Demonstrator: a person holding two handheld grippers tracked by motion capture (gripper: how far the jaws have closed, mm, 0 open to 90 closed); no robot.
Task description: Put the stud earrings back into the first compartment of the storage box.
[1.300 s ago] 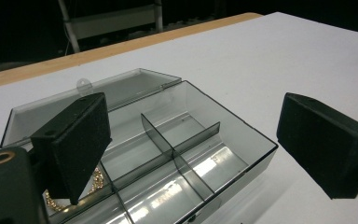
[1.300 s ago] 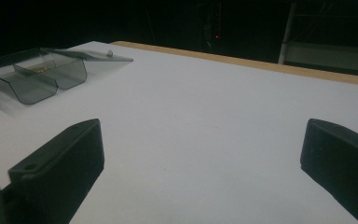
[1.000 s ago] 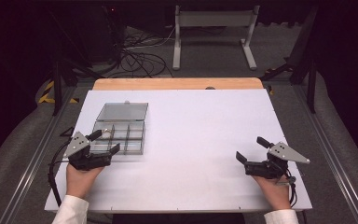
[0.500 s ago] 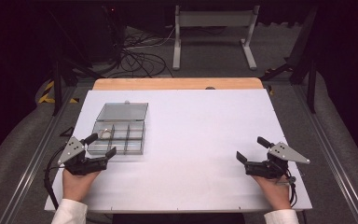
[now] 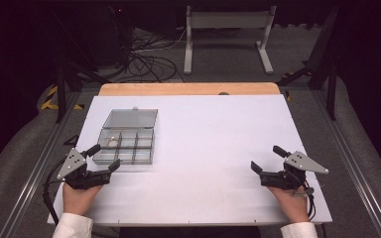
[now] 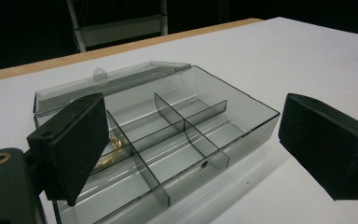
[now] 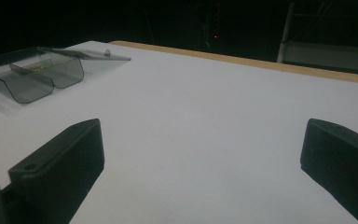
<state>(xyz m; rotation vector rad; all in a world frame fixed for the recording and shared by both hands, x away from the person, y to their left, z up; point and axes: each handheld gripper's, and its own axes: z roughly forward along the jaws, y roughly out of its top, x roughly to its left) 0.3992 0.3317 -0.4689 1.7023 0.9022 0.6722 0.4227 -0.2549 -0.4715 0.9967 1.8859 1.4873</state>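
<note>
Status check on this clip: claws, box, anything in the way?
Left claw open at box. Right claw open, apart. Box lid open, small gold item inside. Nothing blocking.

The box (image 5: 126, 141) lies on the table (image 5: 203, 148), toward its left side. Its lid (image 5: 130, 118) lies behind it. The left gripper (image 5: 104, 158) is just before the box; the right gripper (image 5: 268, 158) lies well to the box's right.
</note>
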